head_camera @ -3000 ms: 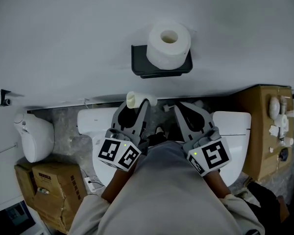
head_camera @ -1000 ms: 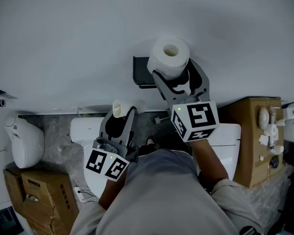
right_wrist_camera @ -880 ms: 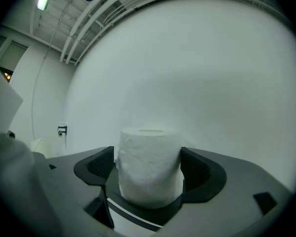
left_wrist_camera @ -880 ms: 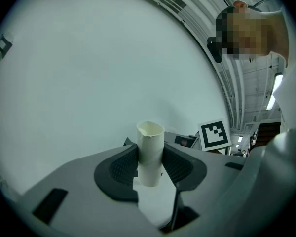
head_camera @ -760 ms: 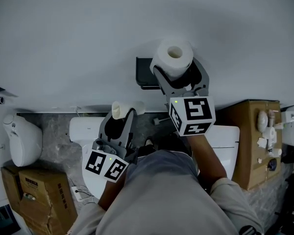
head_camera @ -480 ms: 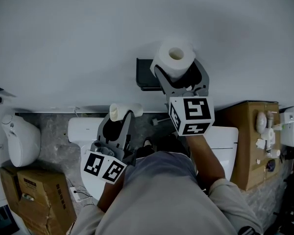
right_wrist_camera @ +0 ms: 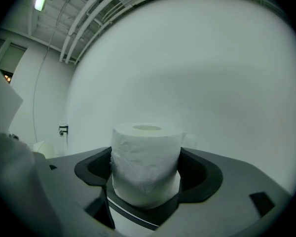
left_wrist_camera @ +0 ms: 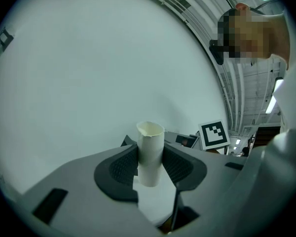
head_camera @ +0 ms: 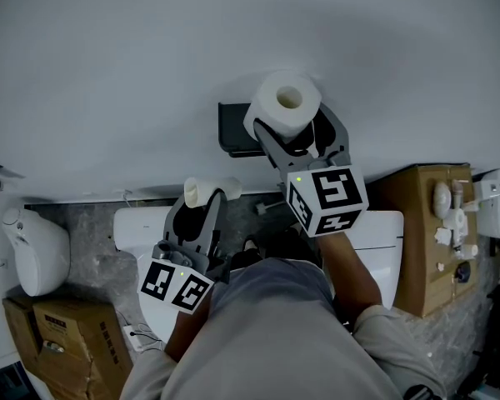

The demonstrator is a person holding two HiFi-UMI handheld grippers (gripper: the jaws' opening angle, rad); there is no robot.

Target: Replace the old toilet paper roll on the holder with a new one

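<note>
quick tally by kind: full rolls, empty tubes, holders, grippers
full toilet paper roll: 1
empty cardboard tube: 1
black wall holder: 1
grippers: 2 (left gripper, right gripper)
total: 5

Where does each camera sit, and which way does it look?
Head view: on the person's head, looking steeply down at the holder; arms, left gripper and right gripper show.
Left gripper view: on that gripper, facing the wall; its fingers clamp the cardboard tube.
Right gripper view: likewise; its fingers clamp the new roll.
Shared: head and right gripper views show that roll.
</note>
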